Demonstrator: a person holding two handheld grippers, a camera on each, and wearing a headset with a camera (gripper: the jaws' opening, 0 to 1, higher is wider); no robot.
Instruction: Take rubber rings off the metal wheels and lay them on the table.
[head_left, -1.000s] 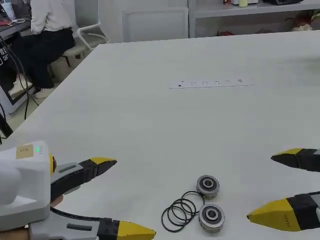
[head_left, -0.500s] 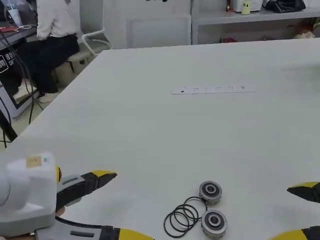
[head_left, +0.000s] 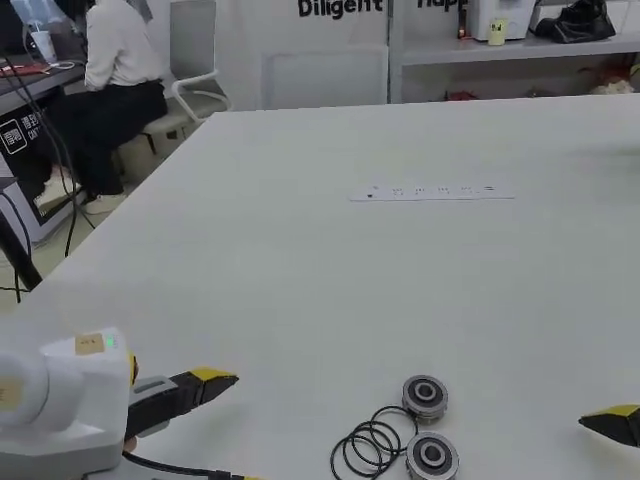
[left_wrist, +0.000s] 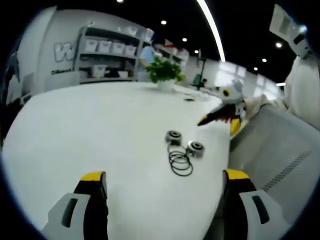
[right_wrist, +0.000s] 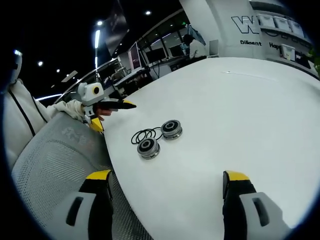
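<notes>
A wide white bench (head_left: 300, 250) is seen in the head view, bare over most of its top. Beyond its far edge a white wall with dark lettering (head_left: 340, 8) is found at 12 o'clock and open shelves (head_left: 520, 45) at 1 o'clock; at 10 o'clock a person (head_left: 115, 60) is seated beside a white chair (head_left: 195, 75). A thin white strip (head_left: 432, 192) lies flat at 2 o'clock; its markings are too small to be read.

The two metal wheels (head_left: 424, 395) lie at 5 o'clock near the close edge, just beside each other. The black rubber rings (head_left: 368, 447) are laid overlapping at 9 o'clock of them, touching; their count cannot be made out, nor whether a ring sits on either wheel.

The left hand-held gripper (left_wrist: 164, 176) is held wide with nothing between its jaws; the right hand-held gripper (right_wrist: 167, 175) is likewise spread wide and empty; in the head view both are cut off by the frame's edge. A potted plant (left_wrist: 164, 72) is seen at the bench's far side in the left gripper view; open bench top lies between each hand-held gripper and the wheels.
</notes>
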